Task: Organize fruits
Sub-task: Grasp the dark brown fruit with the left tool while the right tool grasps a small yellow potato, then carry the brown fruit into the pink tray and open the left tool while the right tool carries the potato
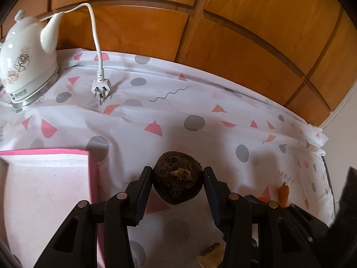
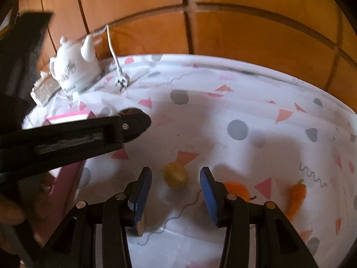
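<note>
My left gripper point(image 1: 178, 176) is shut on a dark brown, hairy round taro-like root point(image 1: 178, 177) and holds it above the patterned tablecloth, just right of a pink box point(image 1: 46, 178). In the right wrist view the left gripper point(image 2: 136, 122) crosses from the left over the pink box point(image 2: 69, 116). My right gripper point(image 2: 176, 178) is open, its blue pads either side of a small yellow round fruit point(image 2: 175, 175) on the cloth, not touching it. Two orange carrots lie to the right, one point(image 2: 237, 188) partly behind the right finger, the other point(image 2: 296, 197) farther right. One carrot also shows in the left wrist view point(image 1: 283, 193).
A white teapot-shaped kettle point(image 1: 26, 62) stands at the back left with its cord and plug point(image 1: 101, 88) on the cloth. A wooden panelled wall point(image 1: 223, 33) runs behind the table. A pale yellowish-brown scrap point(image 1: 210, 254) lies near the left gripper's base.
</note>
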A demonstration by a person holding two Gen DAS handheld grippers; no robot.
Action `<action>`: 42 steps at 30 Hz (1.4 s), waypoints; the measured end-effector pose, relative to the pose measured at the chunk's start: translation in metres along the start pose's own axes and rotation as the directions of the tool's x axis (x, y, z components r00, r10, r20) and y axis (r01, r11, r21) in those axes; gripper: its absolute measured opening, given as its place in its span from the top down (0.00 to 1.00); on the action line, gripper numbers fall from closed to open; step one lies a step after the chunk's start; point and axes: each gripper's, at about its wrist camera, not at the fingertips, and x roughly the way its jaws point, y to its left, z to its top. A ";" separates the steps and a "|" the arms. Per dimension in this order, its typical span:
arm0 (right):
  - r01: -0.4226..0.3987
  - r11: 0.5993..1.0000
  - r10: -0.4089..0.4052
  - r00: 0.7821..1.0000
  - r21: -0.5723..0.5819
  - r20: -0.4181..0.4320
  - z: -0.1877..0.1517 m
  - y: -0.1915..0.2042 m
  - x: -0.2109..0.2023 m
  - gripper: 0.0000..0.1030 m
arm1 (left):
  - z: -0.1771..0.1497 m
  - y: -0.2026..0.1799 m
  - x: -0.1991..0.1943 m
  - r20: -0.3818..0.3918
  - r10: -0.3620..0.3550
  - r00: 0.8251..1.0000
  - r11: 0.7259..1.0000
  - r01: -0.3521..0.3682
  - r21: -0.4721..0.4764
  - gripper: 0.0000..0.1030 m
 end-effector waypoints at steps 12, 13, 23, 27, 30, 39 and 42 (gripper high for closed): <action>0.017 0.999 -0.018 0.999 -0.045 -0.028 -0.002 0.008 0.008 0.76 | -0.011 0.005 -0.023 0.020 0.023 1.000 1.000 -0.023 -0.006 0.55; 0.015 0.999 -0.016 1.000 -0.033 -0.018 -0.003 0.007 0.004 0.76 | -0.012 0.005 -0.026 0.023 0.026 0.999 1.000 -0.026 -0.003 0.55; 0.009 1.000 -0.010 0.999 0.021 0.035 -0.014 0.004 -0.032 0.76 | -0.029 0.000 -0.056 0.061 0.040 0.997 0.999 -0.041 0.015 0.55; 0.019 0.999 -0.020 0.999 0.034 0.039 -0.026 0.005 -0.042 0.76 | -0.040 -0.003 -0.071 0.081 0.047 0.996 0.998 -0.050 0.031 0.55; 0.019 0.998 -0.021 0.999 0.053 0.038 -0.036 0.004 -0.048 0.76 | -0.048 -0.004 -0.080 0.088 0.047 0.995 0.998 -0.051 0.039 0.55; 0.026 0.996 -0.029 0.999 0.081 0.030 -0.062 0.010 -0.060 0.76 | -0.074 -0.009 -0.102 0.112 0.046 0.993 0.996 -0.054 0.069 0.55; 0.035 0.996 -0.037 0.999 0.083 0.030 -0.069 0.011 -0.063 0.76 | -0.083 -0.010 -0.106 0.112 0.042 0.993 0.996 -0.050 0.072 0.55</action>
